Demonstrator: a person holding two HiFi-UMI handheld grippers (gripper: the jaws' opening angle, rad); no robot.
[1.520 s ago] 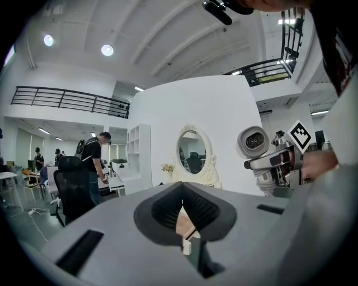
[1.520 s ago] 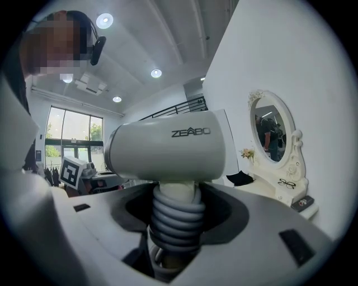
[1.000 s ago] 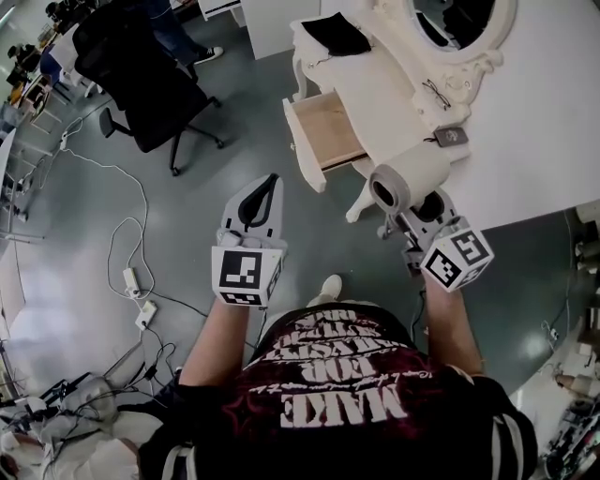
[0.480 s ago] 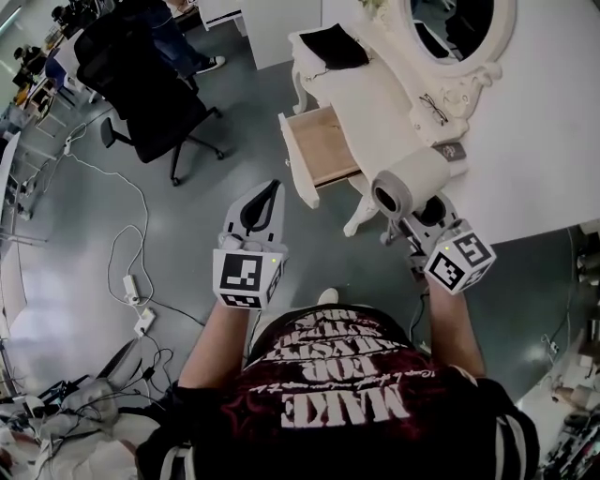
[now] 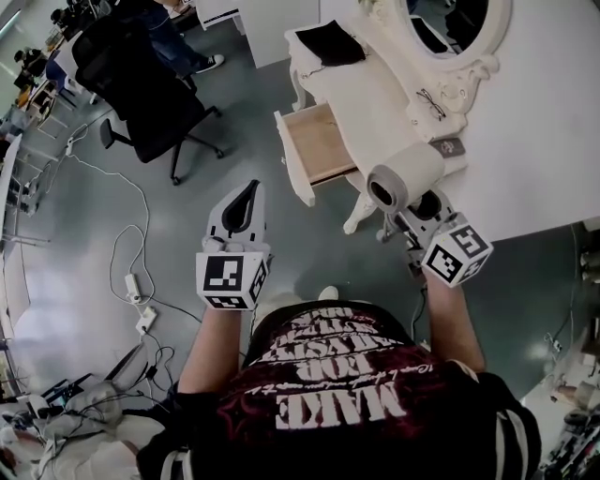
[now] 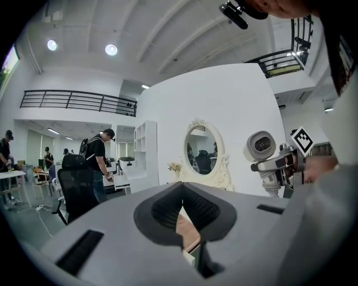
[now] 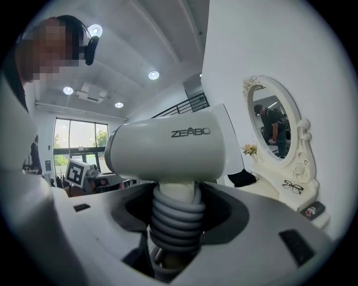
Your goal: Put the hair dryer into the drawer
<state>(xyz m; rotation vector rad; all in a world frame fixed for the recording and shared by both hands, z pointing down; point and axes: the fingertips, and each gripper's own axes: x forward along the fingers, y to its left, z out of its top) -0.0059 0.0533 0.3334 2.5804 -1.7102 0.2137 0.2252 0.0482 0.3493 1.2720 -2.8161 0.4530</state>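
Right tongs (image 5: 415, 212) are seen clamped on the hair dryer (image 5: 405, 178), gripped at its grey ribbed handle section; the jaws are held fairly wide by it. In the right gripper view the hair dryer (image 7: 168, 149) stands upright between the right tongs (image 7: 176, 226): pale grey-white barrel lying crosswise, "ZEABO" printed on its side, white neck, and stacked grey rings below that. In the head view a dark round barrel end faces up toward the camera.

The dryer is held in the air at 2 o'clock of frame centre, in front of the white worktop (image 5: 375, 89), not touching it. The drawer (image 5: 314, 145) is pulled open with its wooden bottom bare, at 10 o'clock from the dryer and apart from it.

Left tongs (image 5: 246, 202) are empty, with the tips closed together, as confirmed in the left gripper view (image 6: 182, 192). They are held over the floor at 6 o'clock of the drawer.

On the worktop: glasses (image 5: 427, 96) beside the oval mirror (image 5: 450, 19), and a black cloth (image 5: 328, 42) at the far end. An office chair (image 5: 141, 75) is noted at 10 o'clock.
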